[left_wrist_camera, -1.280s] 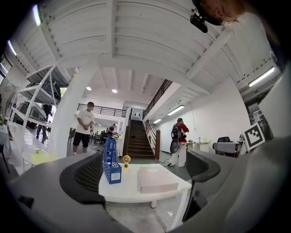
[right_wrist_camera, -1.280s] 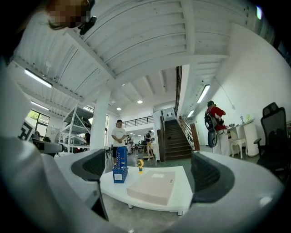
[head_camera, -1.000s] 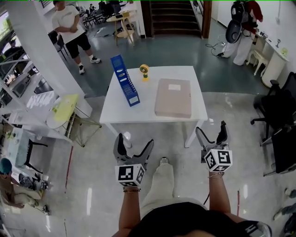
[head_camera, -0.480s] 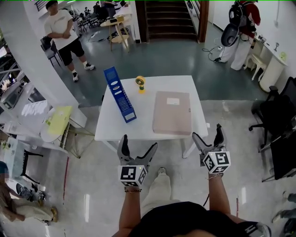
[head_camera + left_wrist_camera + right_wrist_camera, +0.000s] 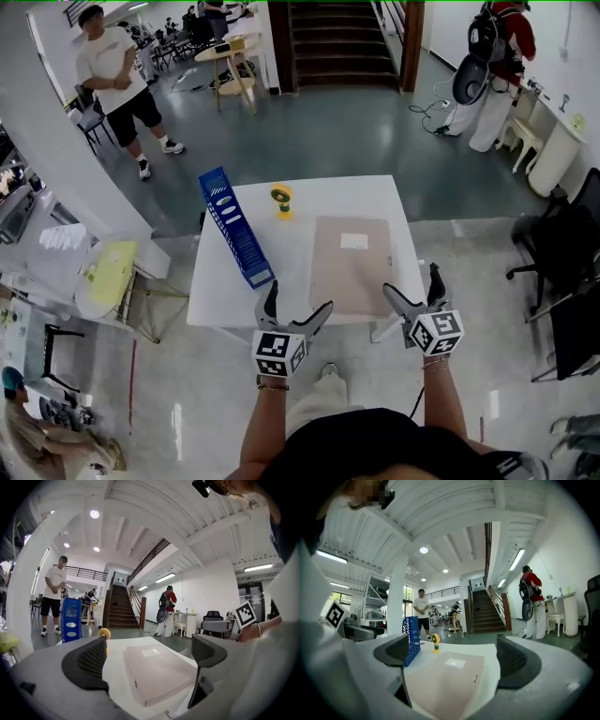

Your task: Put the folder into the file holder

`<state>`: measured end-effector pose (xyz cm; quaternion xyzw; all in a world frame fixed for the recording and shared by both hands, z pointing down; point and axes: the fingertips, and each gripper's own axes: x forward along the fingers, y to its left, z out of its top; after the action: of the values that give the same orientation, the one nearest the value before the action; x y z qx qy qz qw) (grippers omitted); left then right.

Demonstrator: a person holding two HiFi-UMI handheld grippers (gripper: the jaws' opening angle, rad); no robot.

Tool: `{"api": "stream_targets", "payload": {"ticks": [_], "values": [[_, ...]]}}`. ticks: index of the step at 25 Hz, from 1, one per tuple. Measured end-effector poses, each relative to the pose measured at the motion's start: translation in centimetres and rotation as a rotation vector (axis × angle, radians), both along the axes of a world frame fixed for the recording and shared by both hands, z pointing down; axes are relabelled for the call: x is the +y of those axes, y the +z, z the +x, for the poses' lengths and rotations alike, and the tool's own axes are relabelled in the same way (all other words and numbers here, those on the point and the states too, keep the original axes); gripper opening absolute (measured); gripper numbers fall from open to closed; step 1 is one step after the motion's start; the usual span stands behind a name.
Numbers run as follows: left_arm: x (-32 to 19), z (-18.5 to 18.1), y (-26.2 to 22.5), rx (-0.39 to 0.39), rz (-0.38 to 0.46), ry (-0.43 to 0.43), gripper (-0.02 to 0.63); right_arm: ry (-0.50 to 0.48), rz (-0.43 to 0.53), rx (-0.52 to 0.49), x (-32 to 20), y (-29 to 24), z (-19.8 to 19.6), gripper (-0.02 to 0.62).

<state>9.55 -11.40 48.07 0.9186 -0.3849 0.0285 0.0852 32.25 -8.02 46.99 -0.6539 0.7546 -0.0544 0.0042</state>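
Observation:
A flat pink-beige folder (image 5: 351,264) lies on the right half of the white table (image 5: 300,202); it also shows as the folder (image 5: 157,672) and the folder (image 5: 445,681). The blue file holder (image 5: 234,228) stands upright on the table's left side, also seen as the file holder (image 5: 71,619) and the file holder (image 5: 410,640). My left gripper (image 5: 293,310) hangs open at the table's near edge, left of the folder's near corner. At the folder's near right corner, my right gripper (image 5: 412,291) is open too. Both hold nothing.
A small yellow fan (image 5: 281,199) stands on the table behind the file holder. A person (image 5: 112,80) stands at the far left. A black office chair (image 5: 562,253) is to the right, a white shelf unit (image 5: 84,272) with a yellow-green item to the left.
The table has come nearer over the last second. Both grippers, which were over the floor short of it, now reach its near edge. Both stay open.

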Motion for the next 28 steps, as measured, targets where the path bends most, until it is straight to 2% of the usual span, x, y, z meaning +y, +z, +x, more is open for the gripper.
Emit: {"api": "stream_targets", "payload": {"ticks": [3, 7, 13, 18, 28], "values": [[-2.7, 1.2, 1.5, -0.015, -0.047, 0.038, 0.557, -0.021, -0.05, -0.023, -2.9, 1.7, 0.4, 0.568], [-5.6, 2.3, 3.2, -0.042, -0.074, 0.075, 0.557, 0.003, -0.082, -0.062, -5.8, 3.7, 1.6, 0.569], [-8.1, 3.4, 4.4, -0.048, -0.109, 0.118, 0.558, 0.017, -0.138, -0.105, -8.1, 6.1, 2.7, 0.569], [-9.3, 4.7, 6.0, -0.066, -0.18, 0.141, 0.558, 0.006, -0.21, -0.127, -9.3, 8.2, 3.2, 0.569], [-13.5, 6.3, 9.8, -0.095, -0.281, 0.127, 0.558, -0.009, -0.319, -0.159, -13.5, 11.8, 5.7, 0.568]]}}
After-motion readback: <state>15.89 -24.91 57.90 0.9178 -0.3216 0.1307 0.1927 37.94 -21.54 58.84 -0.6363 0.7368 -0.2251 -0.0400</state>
